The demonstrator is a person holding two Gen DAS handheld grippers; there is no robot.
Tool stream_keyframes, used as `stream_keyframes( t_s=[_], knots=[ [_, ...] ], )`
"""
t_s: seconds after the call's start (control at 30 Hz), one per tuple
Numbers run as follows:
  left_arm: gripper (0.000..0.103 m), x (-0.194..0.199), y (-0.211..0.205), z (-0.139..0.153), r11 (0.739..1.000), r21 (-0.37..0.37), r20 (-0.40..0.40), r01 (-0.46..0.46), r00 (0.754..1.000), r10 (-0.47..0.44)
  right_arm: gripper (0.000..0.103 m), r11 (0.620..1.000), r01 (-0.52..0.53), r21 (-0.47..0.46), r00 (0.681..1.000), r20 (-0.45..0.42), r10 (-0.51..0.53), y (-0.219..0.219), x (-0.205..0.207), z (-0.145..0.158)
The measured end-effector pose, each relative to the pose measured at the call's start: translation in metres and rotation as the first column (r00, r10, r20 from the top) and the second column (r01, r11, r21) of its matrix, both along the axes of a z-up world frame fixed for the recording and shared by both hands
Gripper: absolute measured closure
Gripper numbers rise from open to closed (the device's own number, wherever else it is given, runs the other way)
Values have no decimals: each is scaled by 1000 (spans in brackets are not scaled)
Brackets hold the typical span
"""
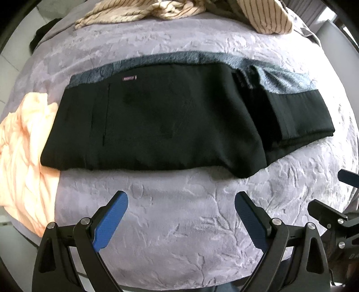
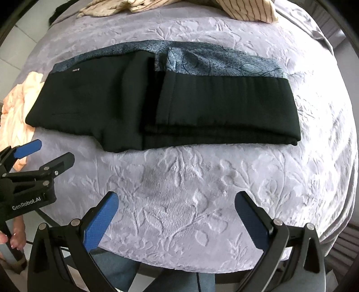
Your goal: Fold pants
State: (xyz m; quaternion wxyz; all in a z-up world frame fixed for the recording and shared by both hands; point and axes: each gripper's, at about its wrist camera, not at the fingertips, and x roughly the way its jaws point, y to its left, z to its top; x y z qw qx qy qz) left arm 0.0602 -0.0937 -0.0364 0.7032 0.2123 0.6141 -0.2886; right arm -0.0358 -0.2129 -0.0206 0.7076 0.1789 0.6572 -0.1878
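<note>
- Over on the far left, a crumpled peach cloth (image 1: 24, 157) spills off the edge of the lilac embossed bedspread (image 1: 179, 213), its inner edge touching the left end of the black garment.
- Left gripper (image 1: 181, 221) next: jaws spread wide, blue pads (image 1: 111, 221) facing each other, nothing between them, and it hovers over bare bedspread on the near side of the pants. From the right wrist camera the same tool (image 2: 48, 152) shows at the left edge, gaping and empty, a hand (image 2: 13, 238) on its handle below.
- Centre stage, the black pants (image 1: 161, 125) lie flat across the middle of the bedspread, folded into a long band. A small pink label (image 1: 129, 78) sits near the far edge on the left part.
- Along the far edge, a strip of blue-grey patterned fabric (image 2: 224, 61) peeks out; whether it is lining or a separate piece, I cannot tell.
- Moving right, a second folded layer (image 2: 224, 105) lies on top of the right half, its stitched edge running across the band.
- Right gripper (image 2: 177, 221): jaws equally wide apart, clutching nothing, poised over open bedspread near the pants, not touching them.
- Up at the back, a cream striped cloth (image 1: 258, 15) lies bunched, well apart from the pants.
</note>
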Motion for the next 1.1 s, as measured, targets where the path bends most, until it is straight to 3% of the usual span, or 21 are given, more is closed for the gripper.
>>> stream_keyframes(
  t_s=[0.3, 0.7, 1.1],
  knots=[
    [6, -5, -8, 9, 1000, -9, 29, 21, 999, -21, 0, 1000, 6, -28, 999, 35, -5, -3, -7, 11],
    [6, -54, -17, 31, 999, 0, 98, 35, 995, -35, 0, 1000, -11, -23, 996, 90, 13, -16, -45, 26],
    [6, -87, 22, 40, 997, 46, 128, -55, 991, 49, 0, 993, -38, 110, 995, 94, 28, -7, -73, 14]
  ],
)
